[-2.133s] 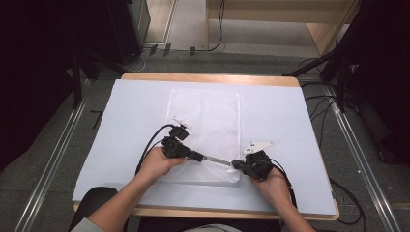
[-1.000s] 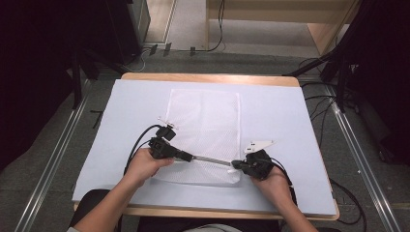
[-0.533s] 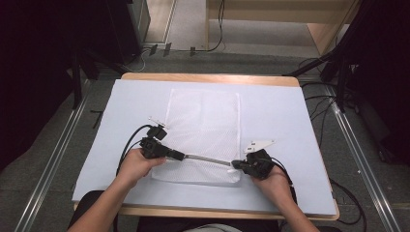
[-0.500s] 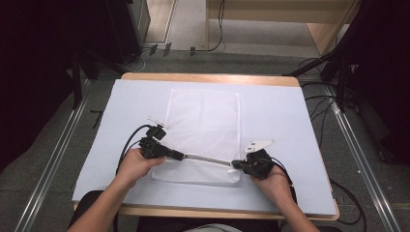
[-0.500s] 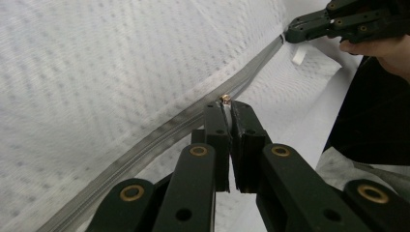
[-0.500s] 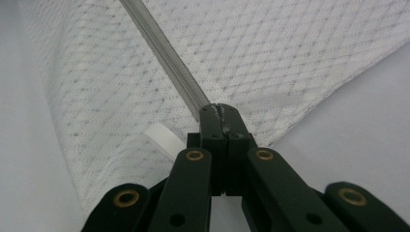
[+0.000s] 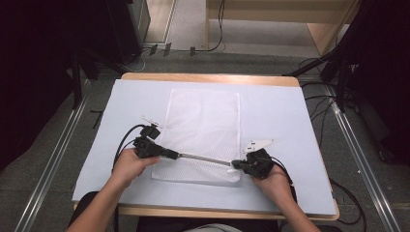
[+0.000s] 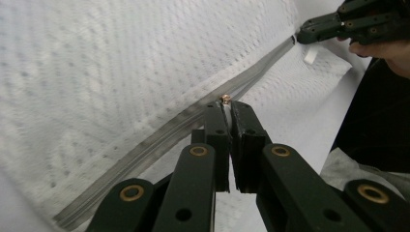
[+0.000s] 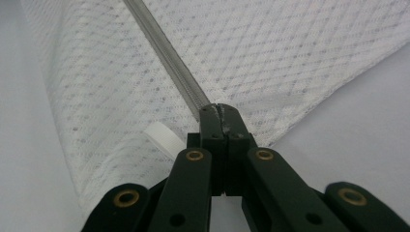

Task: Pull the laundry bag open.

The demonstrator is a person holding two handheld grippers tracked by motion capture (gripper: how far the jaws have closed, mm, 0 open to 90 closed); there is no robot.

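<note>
A white mesh bag lies flat on the pale blue table cover, with a grey zipper running across its near end. My left gripper is at the bag's left edge, shut on the small brass zipper pull. My right gripper is at the near right corner, shut on the end of the zipper, beside a white tag. The zipper tape stretches taut between the two grippers. In the left gripper view the right gripper shows at the far end of the zipper.
The blue cover spreads over a wooden table. Cables trail from each gripper across the cover. Metal rails and dark equipment stand on the floor on both sides.
My left gripper has slid left along the zipper, from mid-bag to the bag's left edge. The right gripper has kept its place at the right corner.
</note>
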